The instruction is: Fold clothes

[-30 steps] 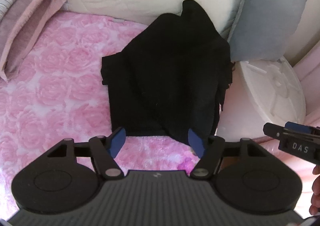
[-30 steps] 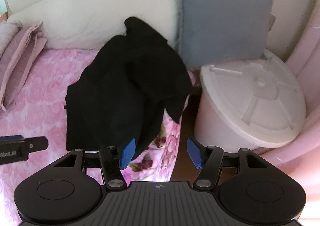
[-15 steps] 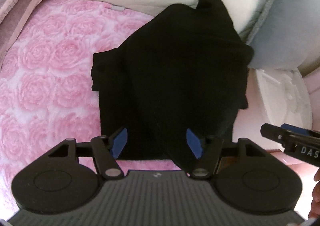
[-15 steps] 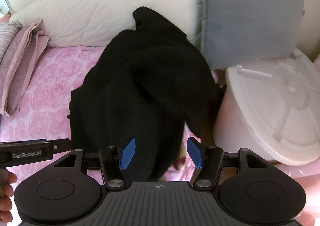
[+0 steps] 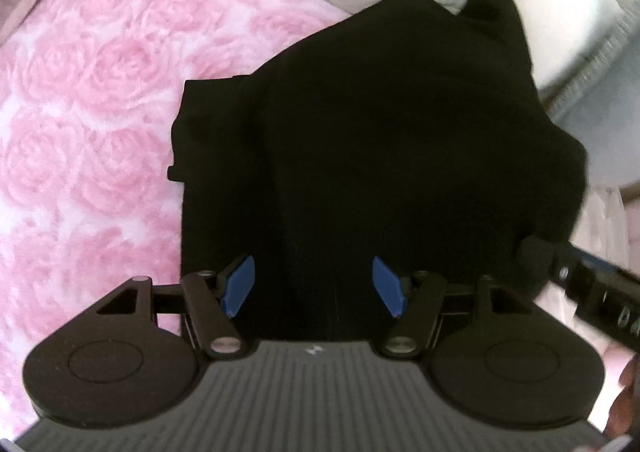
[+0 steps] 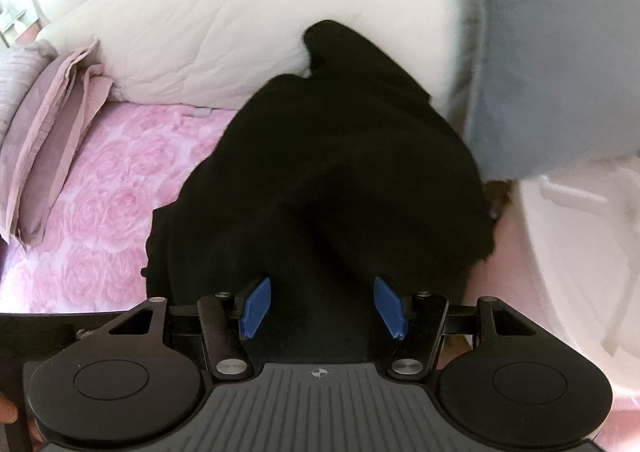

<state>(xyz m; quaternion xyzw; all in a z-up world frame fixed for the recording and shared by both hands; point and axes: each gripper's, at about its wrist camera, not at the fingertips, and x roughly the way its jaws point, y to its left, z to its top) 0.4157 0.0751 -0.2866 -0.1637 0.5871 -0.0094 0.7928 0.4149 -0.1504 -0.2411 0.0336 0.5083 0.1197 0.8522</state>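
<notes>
Both your tools are right over the black garment (image 5: 360,156) now, pointing steeply down at it. It lies dead ahead of and below your left gripper (image 5: 314,286), its long axis running away from you toward the white pillow (image 6: 224,36); the near hem sits under the blue pads (image 5: 240,284). Jaws spread wide there, nothing pinched. Your right gripper (image 6: 322,308) is likewise spread and empty, with cloth showing between its fingers but not pressed. Both look about equally near; the left covers the flat left side, the right the bunched side. The garment is dark, rumpled, partly doubled over, on the pink rose bedspread (image 5: 80,112).
</notes>
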